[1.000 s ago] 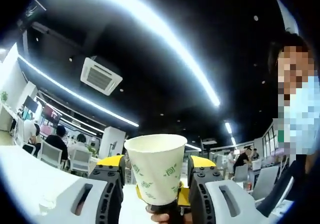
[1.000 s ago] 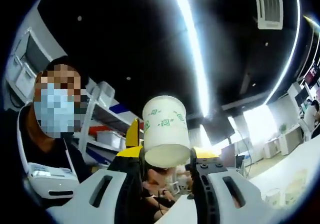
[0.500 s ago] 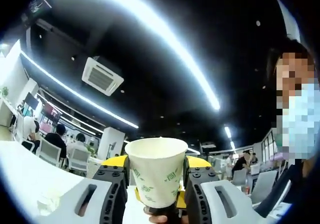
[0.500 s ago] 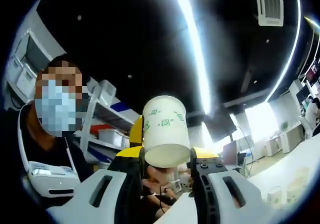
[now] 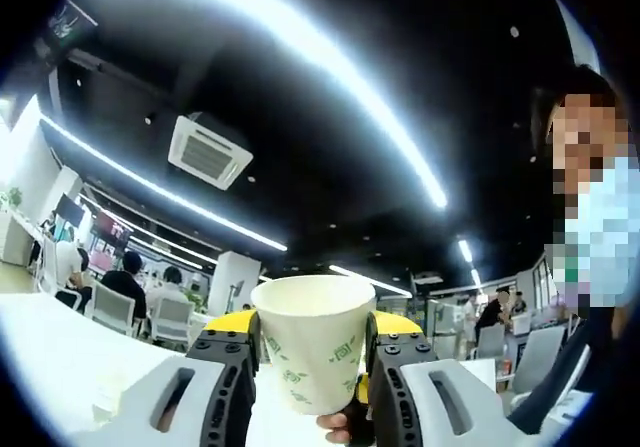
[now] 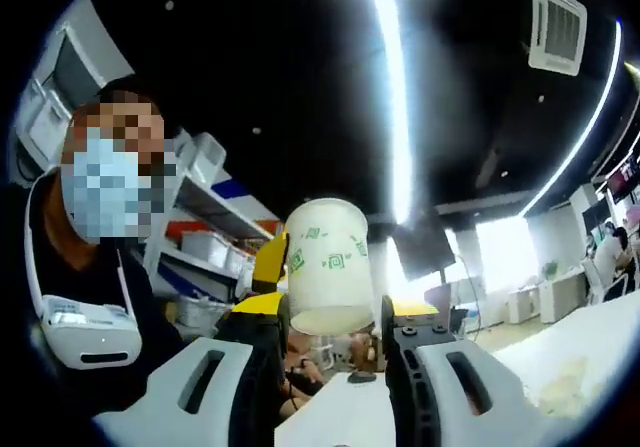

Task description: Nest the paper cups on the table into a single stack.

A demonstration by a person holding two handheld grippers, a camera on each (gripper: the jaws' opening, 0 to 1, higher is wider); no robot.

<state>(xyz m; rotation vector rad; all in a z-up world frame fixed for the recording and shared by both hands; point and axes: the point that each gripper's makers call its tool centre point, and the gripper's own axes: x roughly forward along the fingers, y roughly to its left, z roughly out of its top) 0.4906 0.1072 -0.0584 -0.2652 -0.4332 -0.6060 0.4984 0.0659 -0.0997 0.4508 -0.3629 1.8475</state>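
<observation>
A: Left gripper view: the left gripper [image 5: 308,367] is clamping its fingers on an upright paper cup [image 5: 312,339], mouth up, under the ceiling lights [image 5: 330,77].

B: Yep, and the right gripper [image 6: 335,342] is pinching an upside-down cup [image 6: 328,265], held aloft above the tabletop [image 6: 560,352].

The left tongs [image 5: 308,367] are hiding the lower sides of their paper cup [image 5: 312,342], and its base is sinking behind a fingertip [image 5: 337,428]. The right tongs [image 6: 333,332] are covering the upturned cup's [image 6: 328,265] rim edges. Its green print is blurring.
</observation>
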